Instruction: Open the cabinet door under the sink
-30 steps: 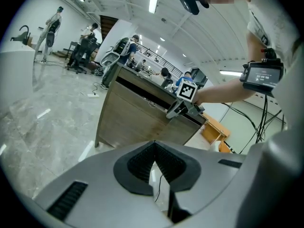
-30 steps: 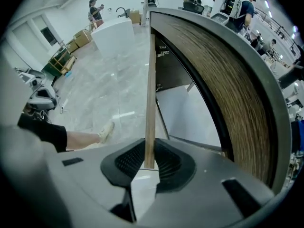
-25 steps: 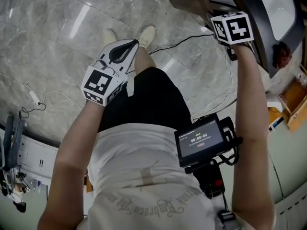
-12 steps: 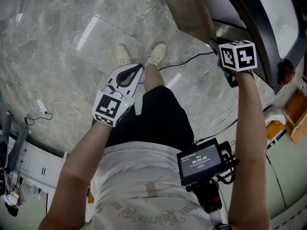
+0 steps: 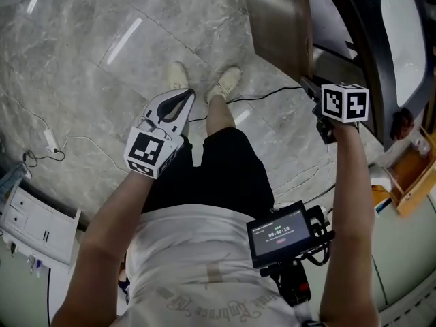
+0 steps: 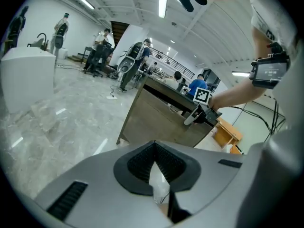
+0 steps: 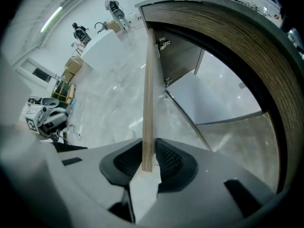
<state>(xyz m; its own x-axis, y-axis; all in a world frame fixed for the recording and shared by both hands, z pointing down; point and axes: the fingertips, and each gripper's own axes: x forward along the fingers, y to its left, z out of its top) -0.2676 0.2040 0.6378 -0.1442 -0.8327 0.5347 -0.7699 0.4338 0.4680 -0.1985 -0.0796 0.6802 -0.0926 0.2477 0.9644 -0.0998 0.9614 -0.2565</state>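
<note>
Right now my right gripper (image 7: 149,145) points steeply down over the free edge of the cabinet door (image 5: 276,26), and that thin pale edge runs straight up between its two fingers (image 7: 127,161). Those fingers are spreading. The ribbed pads flank the wood closely, one seeming to brush it and the other standing just off it, so I would not call it a firm pinch. The door is swung well out from the cabinet (image 7: 183,56), with its brown outer face turned toward my left side and its inner face toward the dark opening. Above and to the right of that opening sits the white sink (image 5: 403,26), set in a dark curved counter. My left gripper (image 5: 182,98) hangs out in front of me on the left, well apart from the door and aimed toward it at a shallow downward slant. Its fingers are pressed together at the tips with nothing caught between them. Past its nose, in the left gripper view, I see the door's outer face and my other gripper at its edge. Below me lie the grey marble floor (image 5: 75,53), my two pale shoes (image 5: 178,75), and a black cable (image 5: 272,92) trailing past the foot of the door. A small screen (image 5: 281,229) is mounted at my chest.
</note>
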